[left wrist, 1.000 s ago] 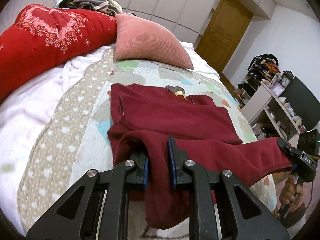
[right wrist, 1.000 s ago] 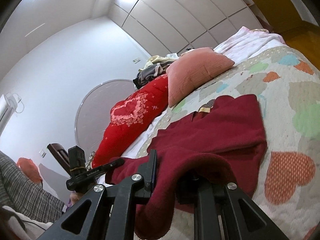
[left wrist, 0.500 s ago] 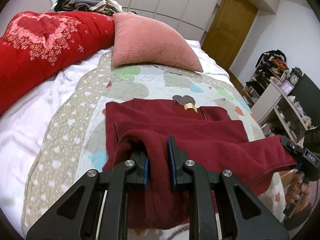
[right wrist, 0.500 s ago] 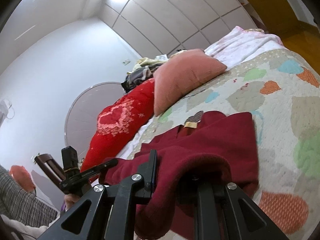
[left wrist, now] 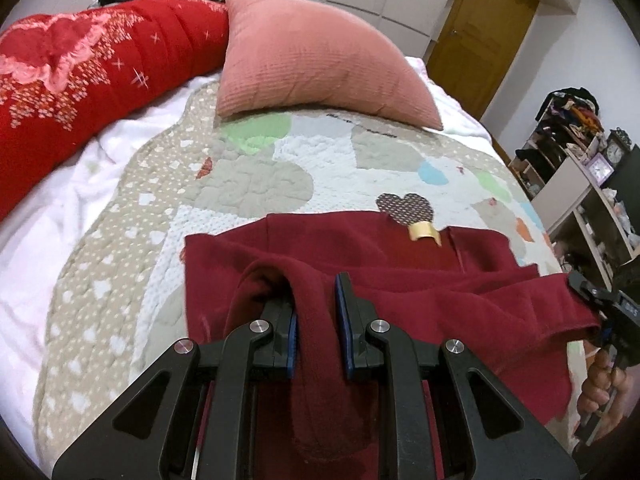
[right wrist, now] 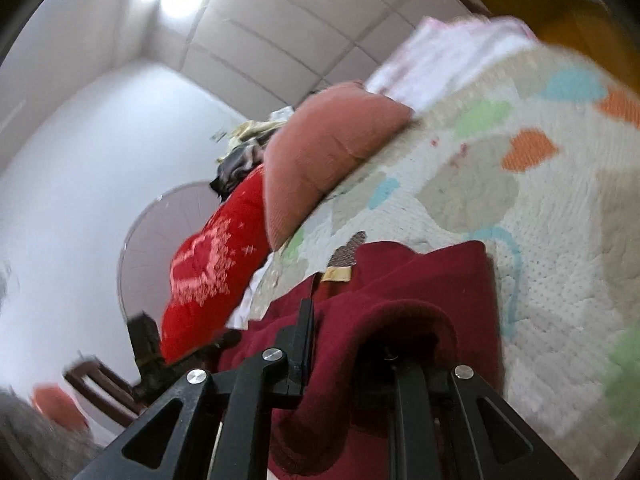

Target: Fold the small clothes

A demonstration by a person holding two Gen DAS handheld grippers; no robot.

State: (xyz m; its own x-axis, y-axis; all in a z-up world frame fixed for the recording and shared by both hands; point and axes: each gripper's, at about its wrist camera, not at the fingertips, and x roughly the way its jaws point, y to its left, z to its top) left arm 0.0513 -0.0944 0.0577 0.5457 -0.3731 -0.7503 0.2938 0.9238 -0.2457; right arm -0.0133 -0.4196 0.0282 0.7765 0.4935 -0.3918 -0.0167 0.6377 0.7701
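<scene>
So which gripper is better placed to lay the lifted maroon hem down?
Neither alone, probably: left gripper and right gripper each pinch one end of the maroon fleece garment's hem.

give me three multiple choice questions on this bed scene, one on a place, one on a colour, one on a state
1. Where does the pink pillow lie?
A. on the quilt beyond the garment
B. on the shelf
C. on the floor

2. What colour is the garment being folded?
A. navy
B. dark red
C. white

3. How is the left tool set?
A. wide open above the quilt
B. shut on the garment
C. shut on the pillow

Answers: 1 A, the pillow rests at the far end of the quilt. 2 B, the cloth is maroon in both views. 3 B, a fold of the cloth is pinched between its blue pads.
</scene>
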